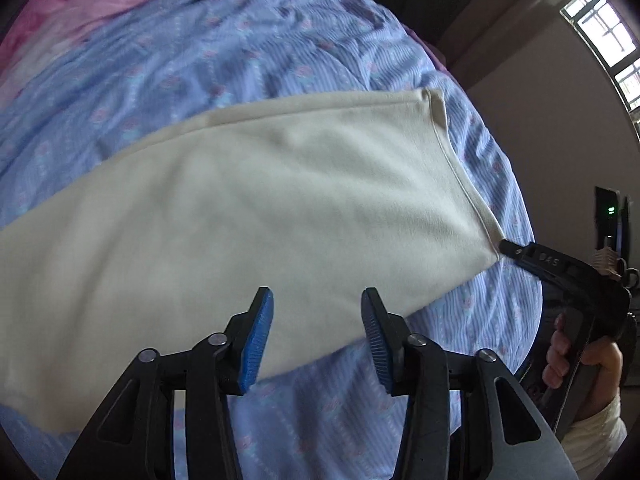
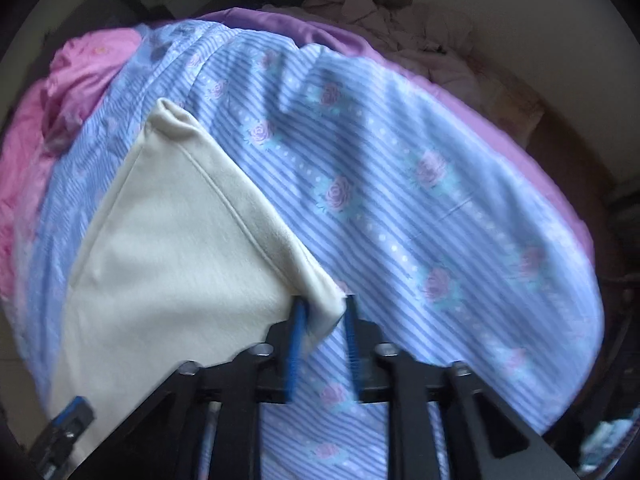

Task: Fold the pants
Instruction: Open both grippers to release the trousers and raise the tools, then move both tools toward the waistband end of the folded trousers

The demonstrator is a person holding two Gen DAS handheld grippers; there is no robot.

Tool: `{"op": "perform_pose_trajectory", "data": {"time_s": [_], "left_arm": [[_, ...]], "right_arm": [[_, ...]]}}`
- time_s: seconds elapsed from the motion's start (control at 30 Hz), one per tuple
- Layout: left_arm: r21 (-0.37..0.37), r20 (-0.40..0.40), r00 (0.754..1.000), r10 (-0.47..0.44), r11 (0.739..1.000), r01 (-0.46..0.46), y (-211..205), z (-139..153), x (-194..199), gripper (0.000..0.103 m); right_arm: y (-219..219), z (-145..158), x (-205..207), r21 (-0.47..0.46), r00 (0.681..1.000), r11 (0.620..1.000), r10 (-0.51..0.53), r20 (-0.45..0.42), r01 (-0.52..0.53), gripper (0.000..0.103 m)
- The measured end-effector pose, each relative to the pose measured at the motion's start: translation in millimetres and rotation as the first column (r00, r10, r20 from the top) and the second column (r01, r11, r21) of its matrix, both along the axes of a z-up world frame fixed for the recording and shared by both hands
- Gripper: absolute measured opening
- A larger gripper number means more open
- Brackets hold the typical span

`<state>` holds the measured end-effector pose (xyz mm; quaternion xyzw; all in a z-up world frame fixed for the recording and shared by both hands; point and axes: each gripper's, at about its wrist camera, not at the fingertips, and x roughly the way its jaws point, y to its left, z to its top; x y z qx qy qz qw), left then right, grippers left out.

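Cream pants (image 1: pixel 248 208) lie flat on a blue striped floral bedsheet (image 1: pixel 200 64). My left gripper (image 1: pixel 316 320) is open and empty, its blue pads just above the pants' near edge. In the left wrist view my right gripper (image 1: pixel 505 246) touches the pants' hem corner at the right. In the right wrist view the pants (image 2: pixel 168 248) reach toward me, and the hem corner sits between the jaws of my right gripper (image 2: pixel 323 309). The jaws stand a little apart around the corner; the view is blurred and a firm pinch cannot be judged.
A pink quilt (image 1: pixel 92 4) is bunched at the far side of the bed, also in the right wrist view (image 2: pixel 48 120). A purple sheet (image 2: pixel 440 92) edges the bed. A window (image 1: pixel 608 40) and wall lie to the right.
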<state>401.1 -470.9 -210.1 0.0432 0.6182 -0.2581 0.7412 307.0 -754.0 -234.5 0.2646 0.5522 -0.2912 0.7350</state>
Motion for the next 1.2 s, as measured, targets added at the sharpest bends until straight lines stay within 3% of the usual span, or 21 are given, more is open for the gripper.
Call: {"op": "perform_pose_trajectory", "data": {"time_s": [0.03,0.13,0.23,0.37,0.5,0.63,0.93,1.2], "left_arm": [[-0.007,0.013,1.0,0.014,1.0,-0.014,9.8,7.3,-4.1,0.049],[-0.044,0.041,0.998,0.054,0.998,-0.053,40.8,30.8,-15.7,0.052],[-0.069,0.093,0.991,0.092,0.994,-0.086,76.1,57.9,-28.9,0.057],[-0.091,0.165,0.976,0.139,0.988,-0.125,133.8,95.8,-49.6,0.061],[-0.135,0.189,0.968,0.164,0.981,-0.14,203.4,121.8,-65.4,0.066],[-0.125,0.21,0.965,0.158,0.983,-0.134,288.9,133.3,-75.2,0.066],[-0.081,0.23,0.951,0.207,0.978,-0.194,485.6,133.2,-72.0,0.066],[-0.196,0.185,0.929,0.321,0.938,-0.285,614.7,118.4,-47.6,0.066]], "right_arm": [[8.4,12.2,-1.7,-0.039,1.0,0.999,0.023,0.007,-0.023,0.043],[46.3,51.6,-4.6,-0.067,0.991,0.991,0.117,0.068,-0.113,0.046],[99.0,89.6,-6.9,-0.104,0.965,0.97,0.231,0.121,-0.219,0.058],[181.4,130.7,-5.7,-0.149,0.906,0.917,0.391,0.162,-0.369,0.061],[278.4,163.2,-4.8,-0.173,0.829,0.853,0.519,0.206,-0.492,0.061],[364.1,174.4,-11.5,-0.175,0.788,0.824,0.567,0.239,-0.539,0.062],[551.0,169.2,-12.5,-0.127,0.778,0.815,0.578,0.249,-0.565,0.062],[679.8,158.2,17.5,-0.099,0.685,0.72,0.687,0.24,-0.687,0.062]]}}
